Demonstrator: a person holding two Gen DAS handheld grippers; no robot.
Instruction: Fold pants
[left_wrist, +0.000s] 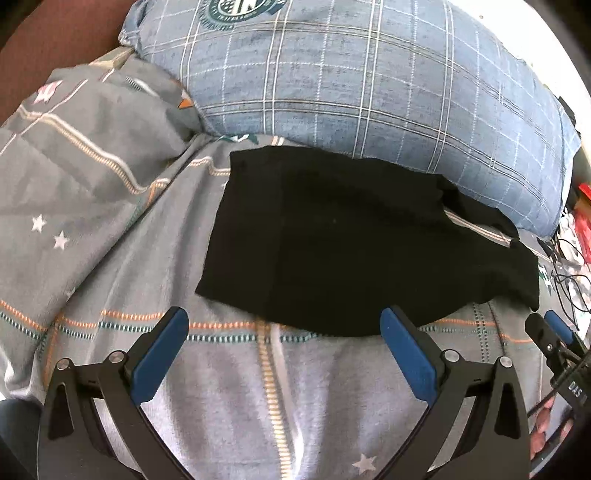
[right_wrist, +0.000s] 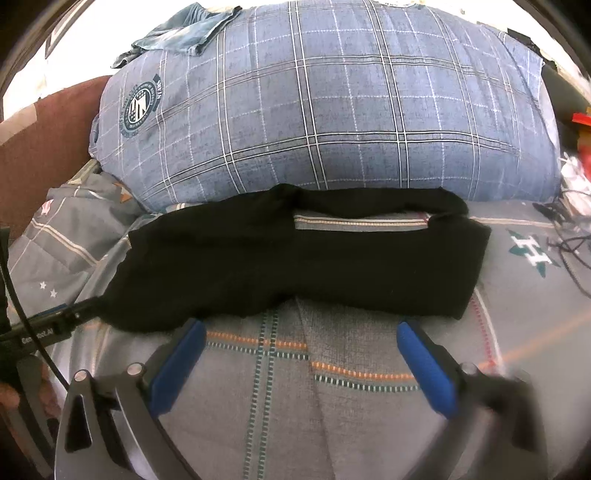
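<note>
A large blue plaid pillow (right_wrist: 325, 110) sits just behind the black pants (right_wrist: 295, 266), touching their far edge. The pants lie flat on my grey patterned bedspread (right_wrist: 332, 387), long axis running left to right. My left gripper (left_wrist: 284, 325) and right gripper (right_wrist: 301, 332) hover near them, jaws apart, empty.

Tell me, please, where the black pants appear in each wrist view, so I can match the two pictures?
Left wrist: black pants lie centre-right, just beyond the open left gripper.
Right wrist: black pants span the middle, beyond the open right gripper.
Shared landmark: the blue plaid pillow directly behind them.
</note>
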